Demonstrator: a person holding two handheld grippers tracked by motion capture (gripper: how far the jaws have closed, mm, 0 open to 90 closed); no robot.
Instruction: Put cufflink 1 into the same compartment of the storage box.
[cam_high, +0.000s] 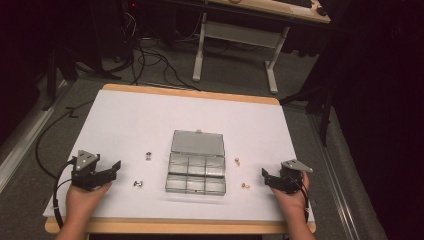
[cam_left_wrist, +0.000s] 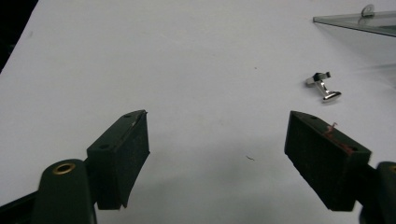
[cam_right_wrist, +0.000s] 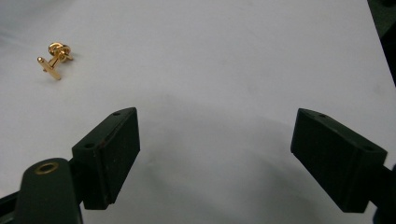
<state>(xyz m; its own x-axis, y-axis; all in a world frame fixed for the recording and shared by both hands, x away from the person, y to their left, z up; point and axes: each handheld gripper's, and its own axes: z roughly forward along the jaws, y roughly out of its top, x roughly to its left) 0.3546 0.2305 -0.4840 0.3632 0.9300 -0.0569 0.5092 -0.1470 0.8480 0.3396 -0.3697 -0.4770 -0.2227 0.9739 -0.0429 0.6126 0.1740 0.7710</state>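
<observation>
Your left gripper (cam_high: 111, 169) sits near the tabletop's front left corner, jaws wide and holding nothing, two silver cufflinks (cam_high: 138, 184) just right of it. The clear compartment box (cam_high: 196, 170) sits mid-table, then two gold cufflinks (cam_high: 245, 185); your right gripper (cam_high: 268, 176) near the front right corner is wide and empty too.

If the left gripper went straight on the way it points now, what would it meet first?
Probably nothing: bare white table lies ahead between the open jaws of the left gripper. The silver cufflink sits right of that line, though depth is uncertain.

open hand-held gripper (cam_left_wrist: 217, 149) over white table (cam_left_wrist: 187, 56), silver cufflink (cam_left_wrist: 323, 86) ahead.
</observation>
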